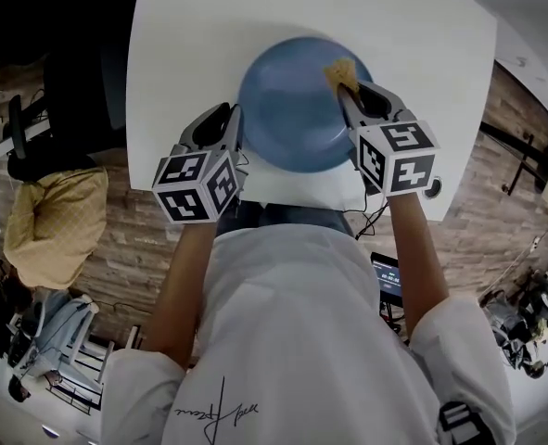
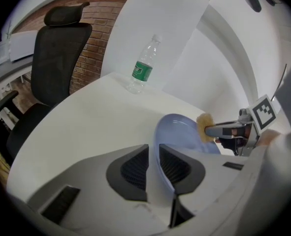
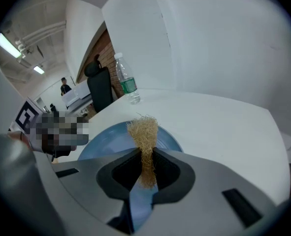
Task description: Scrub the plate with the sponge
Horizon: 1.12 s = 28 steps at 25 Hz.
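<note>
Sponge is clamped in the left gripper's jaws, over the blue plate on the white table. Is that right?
Not quite. The sponge is clamped in the jaws of the right gripper, not the left one, as the right gripper view shows. The rest holds: it is over the blue plate on the white table.

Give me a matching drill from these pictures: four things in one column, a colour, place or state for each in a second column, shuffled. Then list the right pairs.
1 plate
2 sponge
3 bottle
4 chair

A clamped in the right gripper
B black, with a headrest
C upright, green label
D blue, its rim between the parted jaws of the left gripper

Pairs: 1-D, 2-A, 3-C, 4-B
</note>
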Each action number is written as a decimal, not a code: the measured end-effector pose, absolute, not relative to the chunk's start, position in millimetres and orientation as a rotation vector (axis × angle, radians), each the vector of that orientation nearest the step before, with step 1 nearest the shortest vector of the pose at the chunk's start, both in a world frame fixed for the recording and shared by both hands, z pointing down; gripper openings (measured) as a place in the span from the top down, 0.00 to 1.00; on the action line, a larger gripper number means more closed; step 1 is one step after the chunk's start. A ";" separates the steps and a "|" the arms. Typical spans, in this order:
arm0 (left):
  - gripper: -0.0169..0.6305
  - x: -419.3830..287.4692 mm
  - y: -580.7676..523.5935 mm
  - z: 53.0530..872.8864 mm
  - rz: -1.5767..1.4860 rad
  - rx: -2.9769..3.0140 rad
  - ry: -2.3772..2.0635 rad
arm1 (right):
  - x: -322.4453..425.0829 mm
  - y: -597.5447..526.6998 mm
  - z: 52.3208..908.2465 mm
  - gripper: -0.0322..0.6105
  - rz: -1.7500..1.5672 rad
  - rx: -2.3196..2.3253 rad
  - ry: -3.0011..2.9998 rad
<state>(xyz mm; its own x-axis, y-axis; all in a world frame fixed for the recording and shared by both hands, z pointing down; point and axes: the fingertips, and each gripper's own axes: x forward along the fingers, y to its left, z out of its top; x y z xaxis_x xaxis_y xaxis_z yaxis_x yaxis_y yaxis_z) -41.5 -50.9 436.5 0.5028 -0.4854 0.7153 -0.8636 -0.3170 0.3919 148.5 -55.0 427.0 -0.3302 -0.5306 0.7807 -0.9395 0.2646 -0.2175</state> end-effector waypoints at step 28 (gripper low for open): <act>0.95 -30.3 -57.3 448.8 0.538 1.962 -1.083 | 153.7 -81.2 462.9 0.88 0.865 1.435 -1.656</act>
